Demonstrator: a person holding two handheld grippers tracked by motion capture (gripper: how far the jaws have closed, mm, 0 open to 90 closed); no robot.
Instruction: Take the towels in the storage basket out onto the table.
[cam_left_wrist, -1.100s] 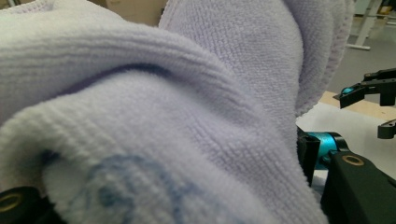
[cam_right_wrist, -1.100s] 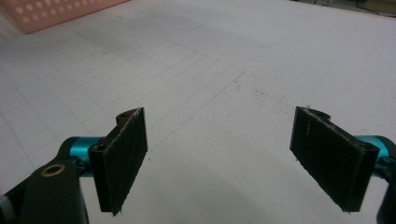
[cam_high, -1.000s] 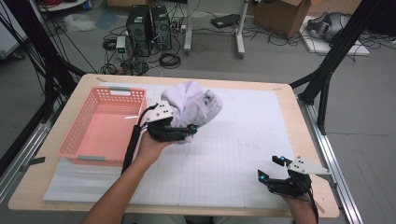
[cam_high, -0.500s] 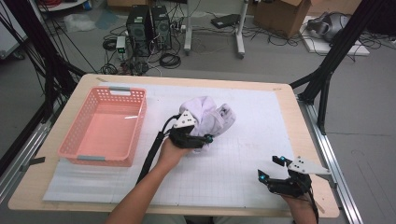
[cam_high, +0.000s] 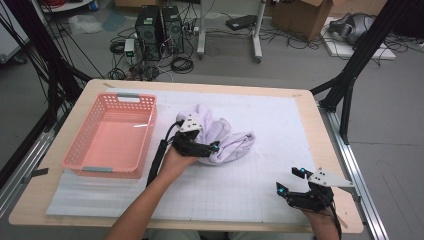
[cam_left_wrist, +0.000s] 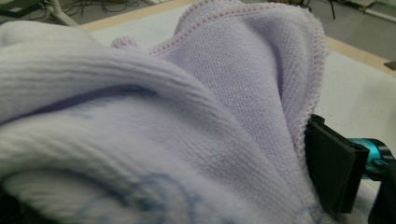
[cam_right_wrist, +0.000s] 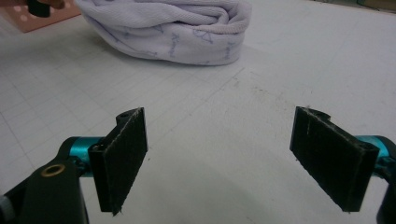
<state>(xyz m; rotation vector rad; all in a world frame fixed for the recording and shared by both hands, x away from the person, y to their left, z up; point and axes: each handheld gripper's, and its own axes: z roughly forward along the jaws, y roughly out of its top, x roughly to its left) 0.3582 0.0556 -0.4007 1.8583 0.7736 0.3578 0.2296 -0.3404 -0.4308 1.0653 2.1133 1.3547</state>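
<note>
High view: crumpled lilac terry cloth (cam_high: 220, 135) now down mid-table beside the pink plastic basket (cam_high: 112, 134); left gripper (cam_high: 202, 148) jaws just opened, releasing; right gripper (cam_high: 296, 181) waits open, empty.

Right gripper (cam_right_wrist: 219, 154): two black jaws standing wide apart, nothing between them, teal fittings at their bases, over a white gridded mat (cam_right_wrist: 261, 93). Cloth (cam_right_wrist: 173, 30): pale lilac, bunched in folds with faint blue markings, lying on the mat well beyond the jaws. Basket (cam_right_wrist: 42, 16): pink corner, upper left, beside the cloth.
</note>
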